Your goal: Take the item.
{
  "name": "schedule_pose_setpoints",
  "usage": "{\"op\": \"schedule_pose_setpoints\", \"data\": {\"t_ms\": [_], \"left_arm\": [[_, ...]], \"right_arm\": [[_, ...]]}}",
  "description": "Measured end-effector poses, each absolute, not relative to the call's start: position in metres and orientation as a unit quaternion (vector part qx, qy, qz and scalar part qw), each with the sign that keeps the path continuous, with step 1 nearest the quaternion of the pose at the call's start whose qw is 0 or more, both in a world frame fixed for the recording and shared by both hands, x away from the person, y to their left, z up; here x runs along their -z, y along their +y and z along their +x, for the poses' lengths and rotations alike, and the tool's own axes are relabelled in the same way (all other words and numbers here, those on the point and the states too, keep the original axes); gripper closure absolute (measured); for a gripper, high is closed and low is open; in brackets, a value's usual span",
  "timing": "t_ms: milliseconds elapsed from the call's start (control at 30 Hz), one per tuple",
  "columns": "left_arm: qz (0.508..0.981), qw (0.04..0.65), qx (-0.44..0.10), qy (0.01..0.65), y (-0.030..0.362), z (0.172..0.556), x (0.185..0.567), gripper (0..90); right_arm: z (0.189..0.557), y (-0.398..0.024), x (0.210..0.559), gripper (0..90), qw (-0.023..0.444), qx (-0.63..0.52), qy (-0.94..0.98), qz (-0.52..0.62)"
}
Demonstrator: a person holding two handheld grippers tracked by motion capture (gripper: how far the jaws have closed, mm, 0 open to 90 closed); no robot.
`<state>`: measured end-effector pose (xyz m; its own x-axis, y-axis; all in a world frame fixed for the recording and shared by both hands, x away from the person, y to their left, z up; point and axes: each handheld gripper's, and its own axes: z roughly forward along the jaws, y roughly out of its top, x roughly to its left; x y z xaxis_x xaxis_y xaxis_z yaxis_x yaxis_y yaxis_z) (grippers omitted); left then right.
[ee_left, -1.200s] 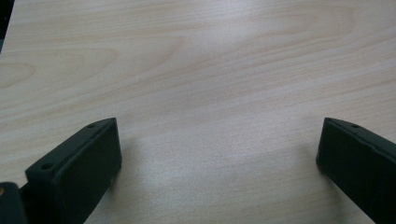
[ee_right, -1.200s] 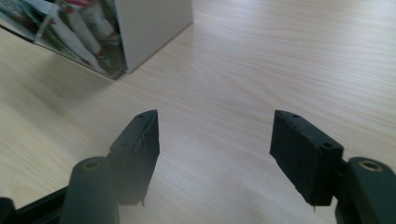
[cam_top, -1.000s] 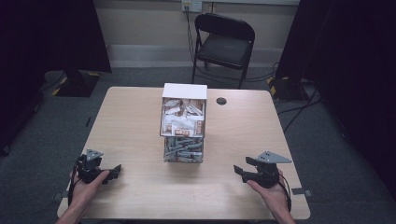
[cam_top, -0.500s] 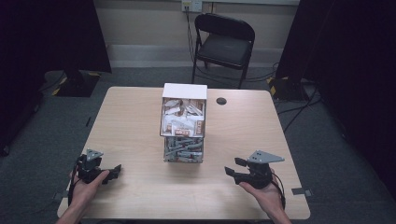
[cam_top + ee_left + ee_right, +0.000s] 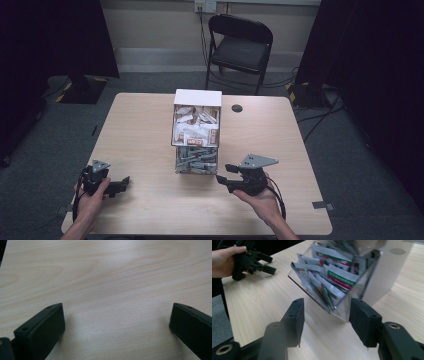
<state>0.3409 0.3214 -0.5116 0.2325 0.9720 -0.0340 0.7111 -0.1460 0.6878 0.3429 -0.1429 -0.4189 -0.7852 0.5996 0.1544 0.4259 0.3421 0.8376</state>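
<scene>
A clear tiered organizer (image 5: 196, 135) with a white top stands mid-table, stuffed with white sachets above and grey ones in the lower bin (image 5: 196, 160). My right gripper (image 5: 223, 174) sits at the lower bin's front right corner, pointing left. In the right gripper view its jaws (image 5: 327, 303) have just been closing. The clear bin's corner (image 5: 337, 307) with green-and-red sachets (image 5: 337, 277) lies just ahead between them, untouched by the pads. My left gripper (image 5: 121, 185) rests near the table's front left, jaws (image 5: 117, 307) wide apart over bare wood.
A small black disc (image 5: 236, 108) lies on the table right of the organizer. A black folding chair (image 5: 240, 47) stands beyond the far edge. The person's left hand holds the left gripper (image 5: 249, 261), seen across the table in the right gripper view.
My right gripper has moved left across the table to the organizer's front right corner, and its jaws stand narrower. The left gripper has stayed put.
</scene>
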Motion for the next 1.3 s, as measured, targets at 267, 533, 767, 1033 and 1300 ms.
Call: {"op": "schedule_pose_setpoints", "data": {"t_ms": [267, 533, 767, 1033, 1300], "left_arm": [[0.725, 0.301, -0.217, 0.58, 0.321, 0.341, 0.512, 0.0], [0.725, 0.301, -0.217, 0.58, 0.321, 0.341, 0.512, 0.0], [0.724, 0.301, -0.217, 0.581, 0.321, 0.341, 0.512, 0.0], [0.725, 0.301, -0.217, 0.58, 0.321, 0.341, 0.512, 0.0], [0.725, 0.301, -0.217, 0.58, 0.321, 0.341, 0.512, 0.0]], "right_arm": [[0.348, -0.126, 0.417, 53.7, 0.073, -0.489, 0.817, 0.296], [0.354, -0.11, 0.418, 56.5, 0.062, -0.493, 0.822, 0.279], [0.361, -0.099, 0.424, 60.4, 0.052, -0.49, 0.827, 0.27], [0.367, -0.094, 0.433, 66.6, 0.058, -0.48, 0.834, 0.267], [0.373, -0.093, 0.438, 72.5, 0.056, -0.482, 0.832, 0.269]]}}
